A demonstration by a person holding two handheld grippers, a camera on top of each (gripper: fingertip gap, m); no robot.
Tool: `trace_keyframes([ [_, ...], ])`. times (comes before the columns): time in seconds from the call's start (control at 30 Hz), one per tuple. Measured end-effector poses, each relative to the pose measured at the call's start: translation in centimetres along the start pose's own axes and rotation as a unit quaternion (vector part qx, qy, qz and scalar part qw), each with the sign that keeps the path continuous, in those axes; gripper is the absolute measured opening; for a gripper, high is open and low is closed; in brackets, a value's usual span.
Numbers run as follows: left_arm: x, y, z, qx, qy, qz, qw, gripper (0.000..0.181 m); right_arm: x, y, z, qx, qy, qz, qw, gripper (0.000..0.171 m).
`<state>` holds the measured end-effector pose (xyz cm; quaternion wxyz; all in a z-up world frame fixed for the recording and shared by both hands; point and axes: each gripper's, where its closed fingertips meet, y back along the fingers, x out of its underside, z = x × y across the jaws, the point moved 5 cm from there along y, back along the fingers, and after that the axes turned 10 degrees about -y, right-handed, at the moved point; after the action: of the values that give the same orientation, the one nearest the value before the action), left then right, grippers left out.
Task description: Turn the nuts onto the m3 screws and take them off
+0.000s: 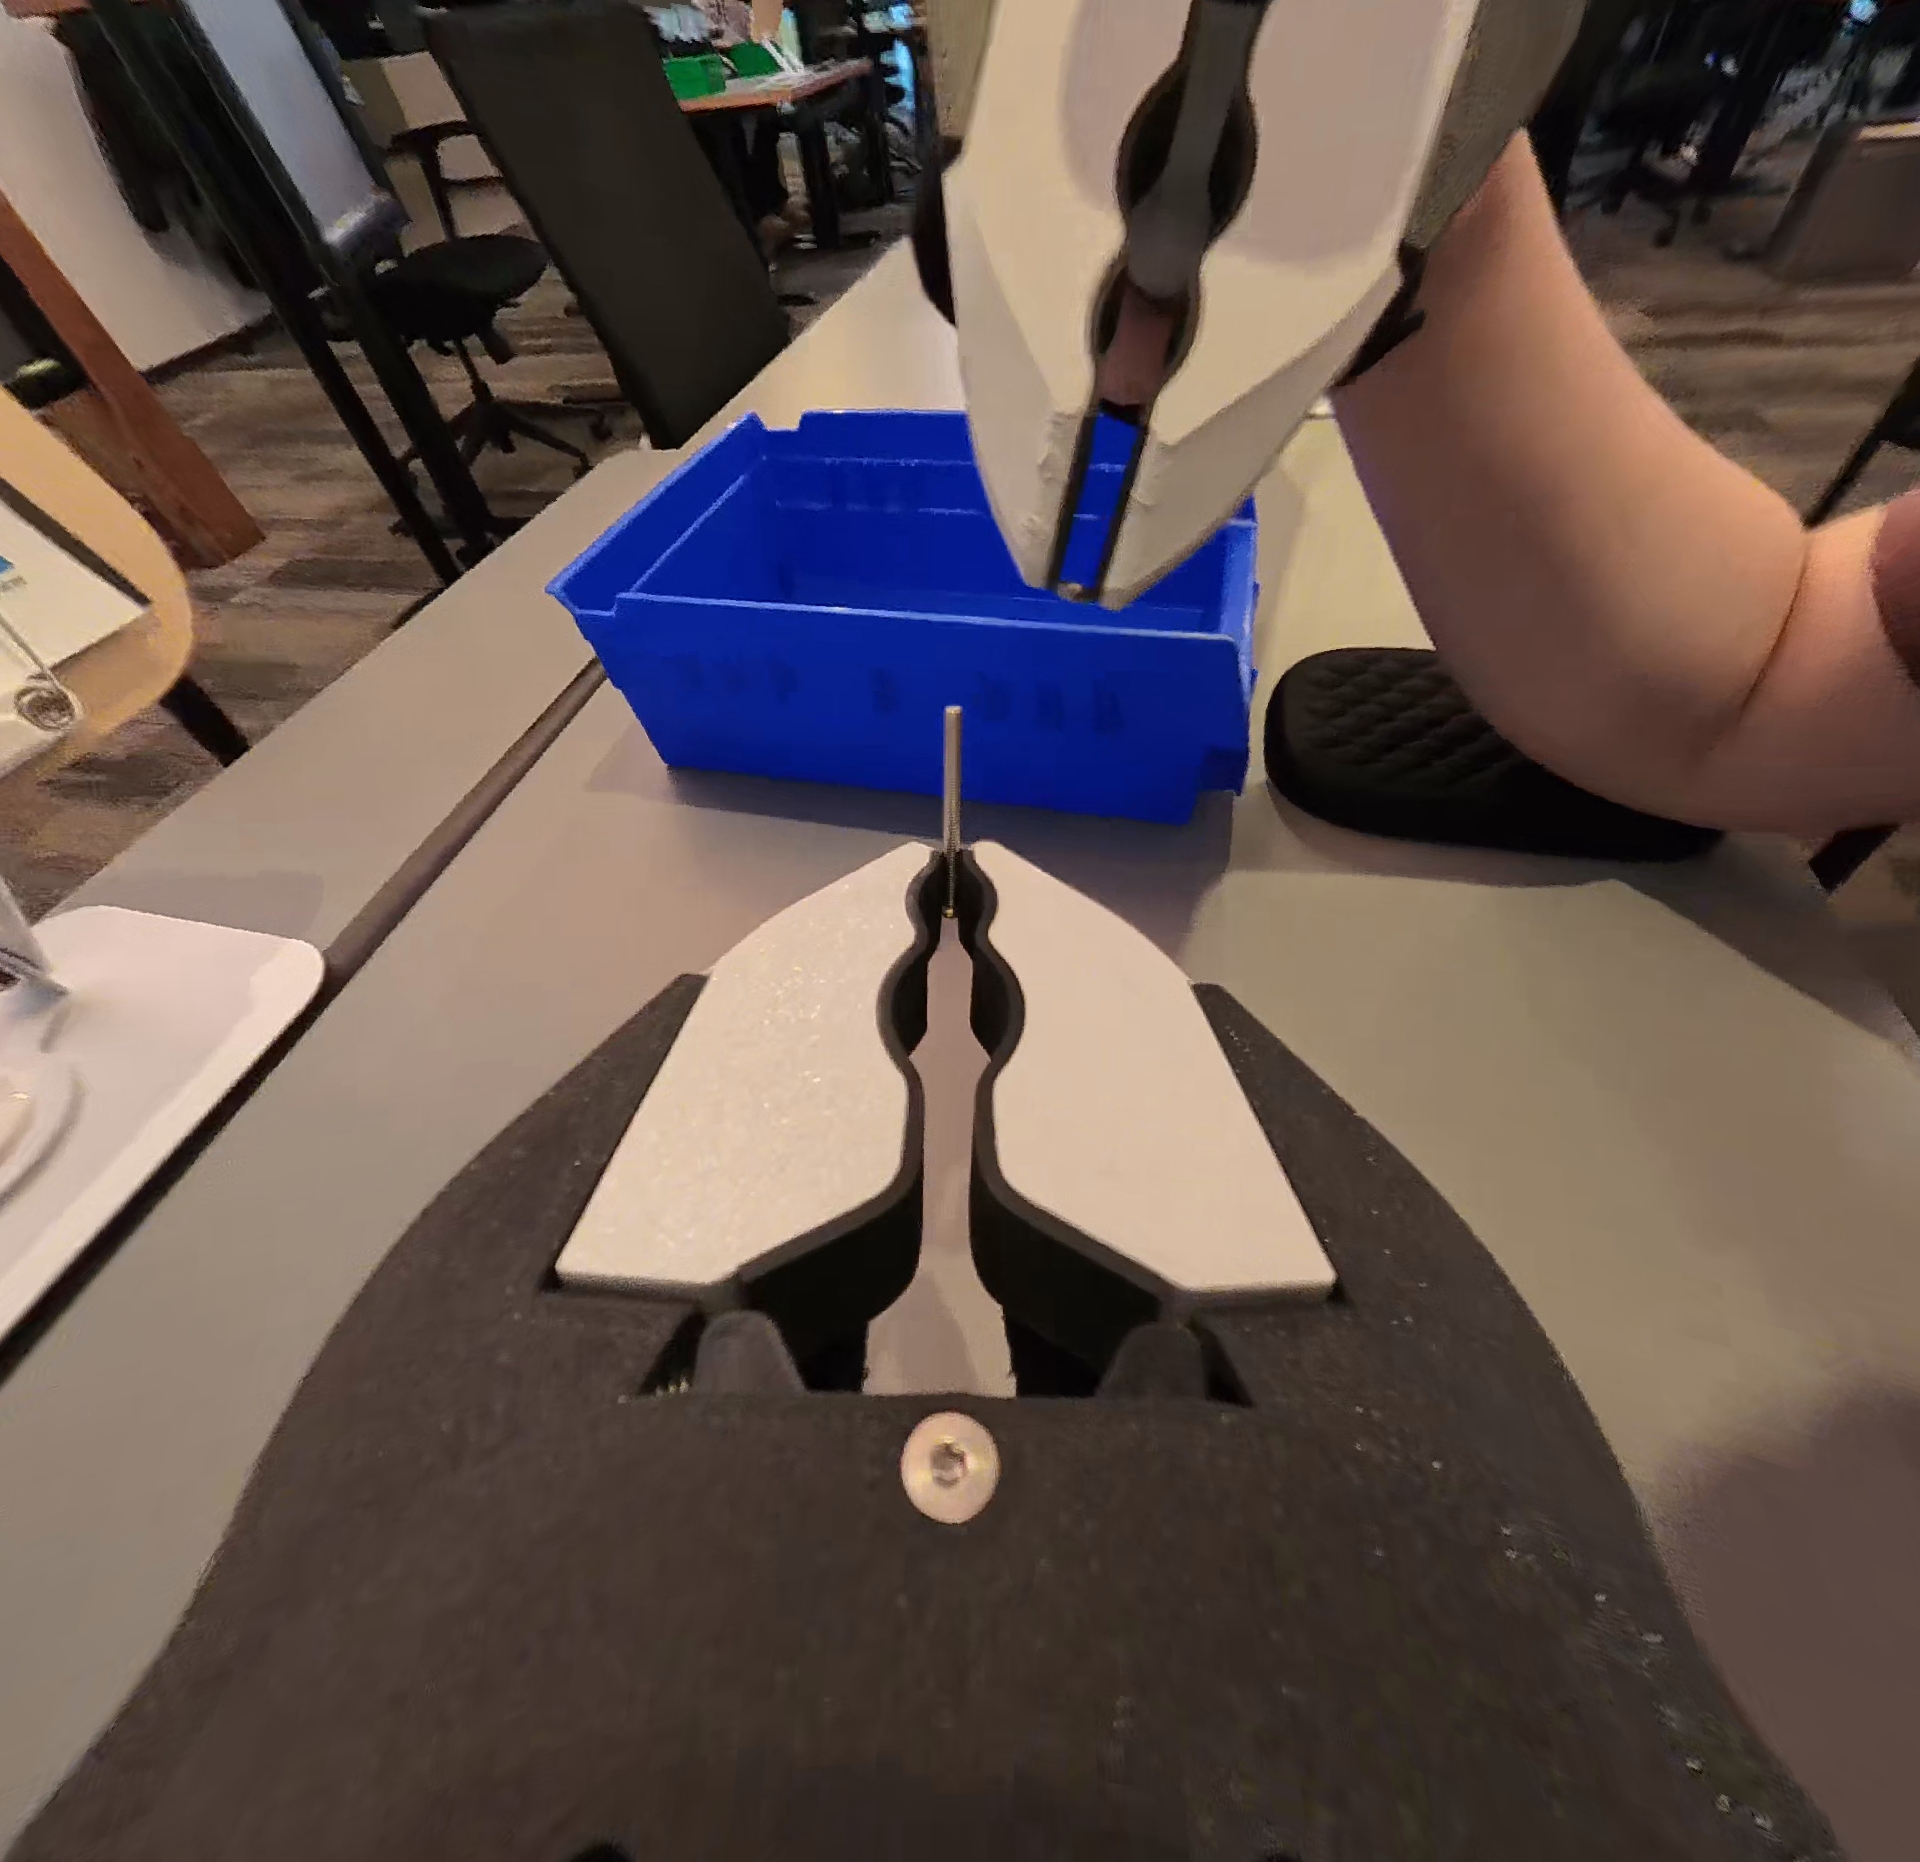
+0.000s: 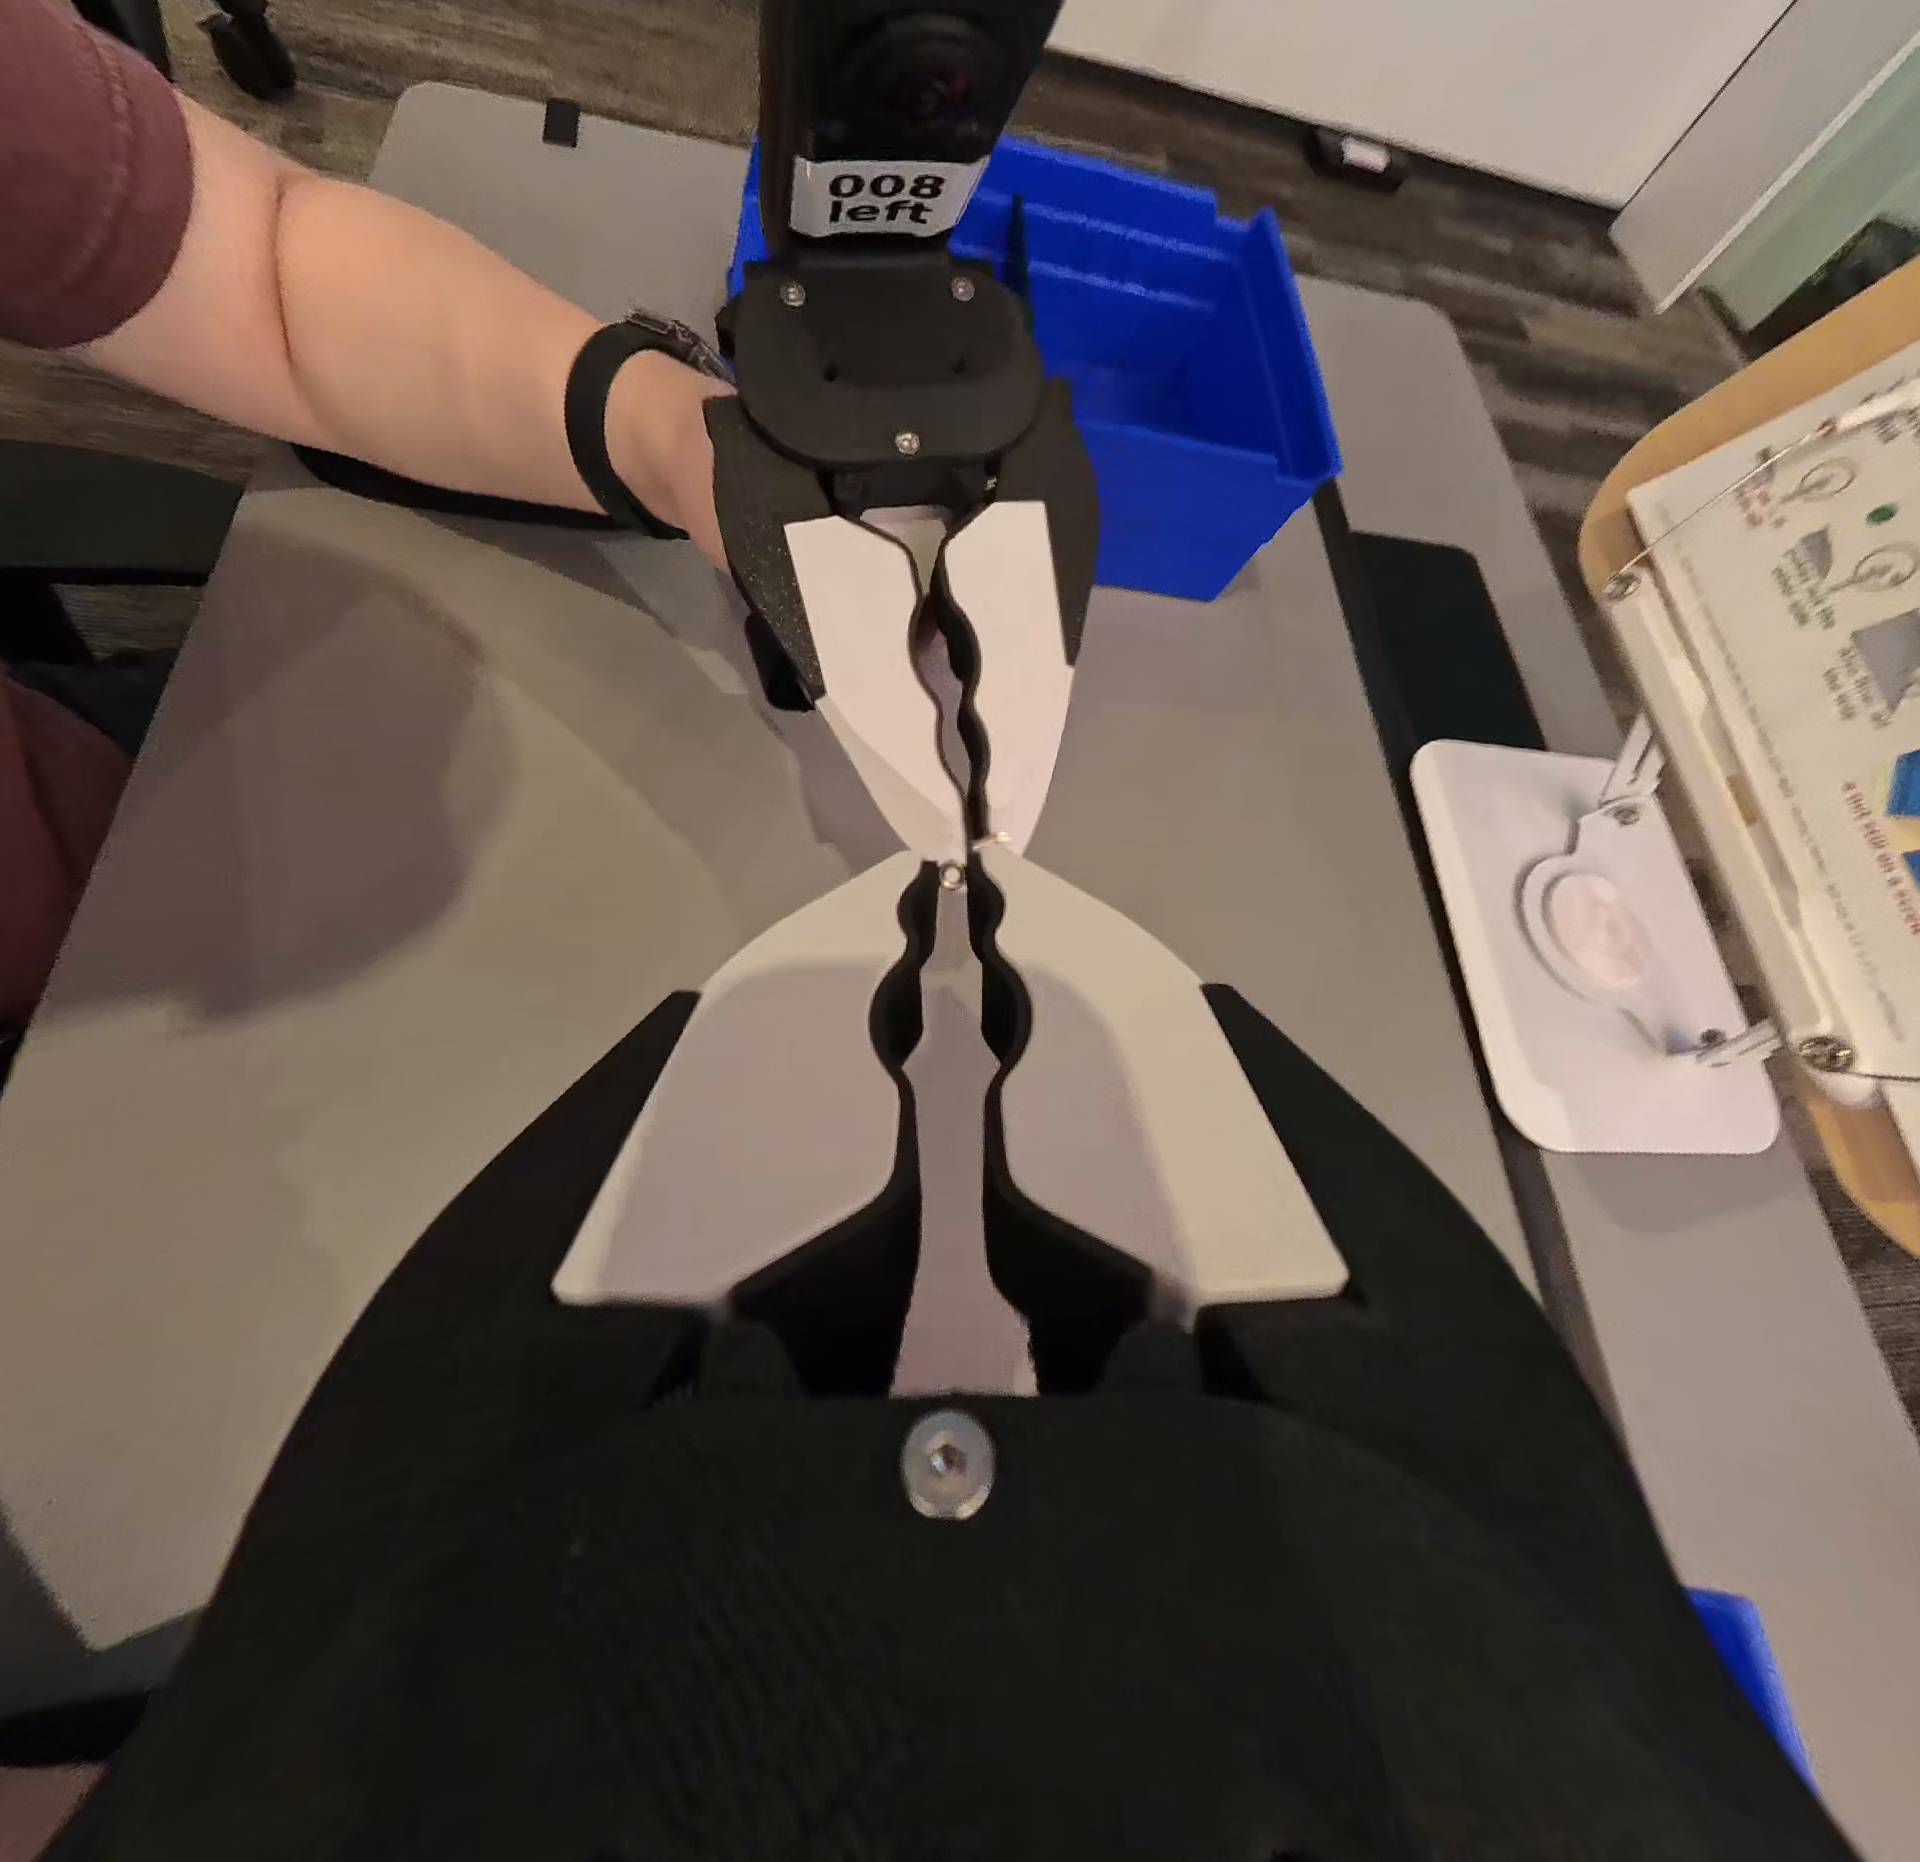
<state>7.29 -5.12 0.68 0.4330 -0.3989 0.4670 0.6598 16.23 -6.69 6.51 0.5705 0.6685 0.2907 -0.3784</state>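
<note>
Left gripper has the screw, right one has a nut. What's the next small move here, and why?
Probably bring the right gripper across so the nut lines up over the free tip of the screw. The left gripper holds the screw upright and bare, and the nut sits above and to one side of the tip.

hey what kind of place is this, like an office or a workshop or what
Most likely an open-plan office or lab used as a workspace: a grey desk, rolling office chairs, and more desks behind. A blue parts bin suggests bench assembly.
</note>
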Motion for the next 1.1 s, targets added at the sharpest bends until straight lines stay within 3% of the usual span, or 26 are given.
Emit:
trace_keyframes([
  [0.47,4.0,-4.7,-3.5,0.012,0.077,-0.100,0.992,0.002,5.0,-1.1,-0.4,-0.063,-0.038,0.129,0.989,0.006],
  [1.1,4.6,-5.9,-4.5,0.021,0.042,-0.072,0.996,0.002,6.5,-2.0,-0.1,-0.095,-0.036,0.175,0.979,0.006],
])
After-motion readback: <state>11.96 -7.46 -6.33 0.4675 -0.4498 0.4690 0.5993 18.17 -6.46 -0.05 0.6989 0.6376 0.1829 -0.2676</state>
